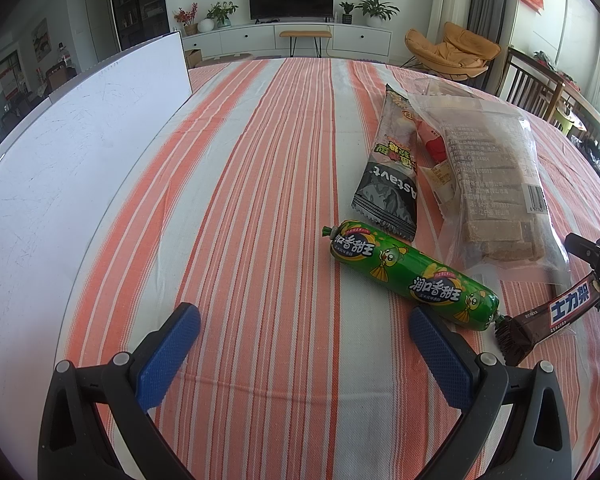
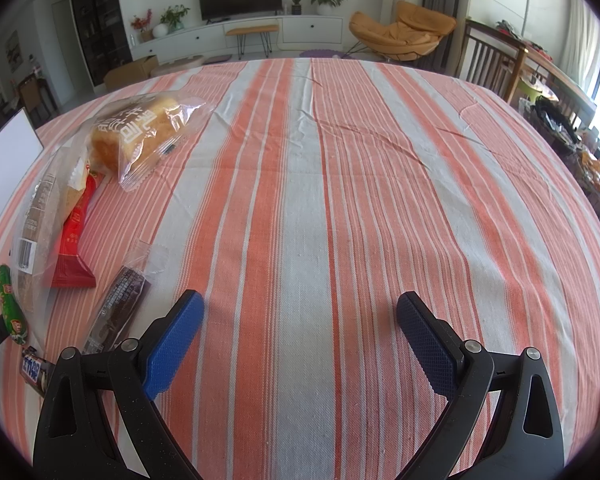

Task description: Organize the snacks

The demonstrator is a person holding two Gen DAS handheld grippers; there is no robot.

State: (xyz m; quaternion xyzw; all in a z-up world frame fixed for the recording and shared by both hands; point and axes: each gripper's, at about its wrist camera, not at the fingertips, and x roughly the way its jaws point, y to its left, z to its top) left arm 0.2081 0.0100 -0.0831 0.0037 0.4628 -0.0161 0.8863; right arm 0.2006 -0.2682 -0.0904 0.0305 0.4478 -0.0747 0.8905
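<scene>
In the left wrist view a green sausage stick [image 1: 412, 276] lies just beyond my open left gripper [image 1: 304, 320], off its right finger. A brown chocolate bar [image 1: 548, 320] touches the sausage's near end. Behind them lie a black-and-white snack pack [image 1: 388, 176] and a clear bag of brown biscuits [image 1: 492, 176]. In the right wrist view my right gripper [image 2: 300, 308] stands open over bare cloth. To its left lie a bread bun in clear wrap [image 2: 148, 136], a red packet [image 2: 74, 236], a dark bar in clear wrap [image 2: 118, 312], the biscuit bag [image 2: 40, 216], the sausage [image 2: 10, 304] and the chocolate bar [image 2: 34, 370].
A striped orange-and-white cloth [image 1: 260, 200] covers the table. A white board [image 1: 72, 152] stands along the table's left side. Beyond the table are a TV stand, plants, an orange lounge chair [image 2: 400, 32] and wooden chairs [image 1: 532, 88]. The other gripper's black tip [image 1: 596, 252] shows at the right edge.
</scene>
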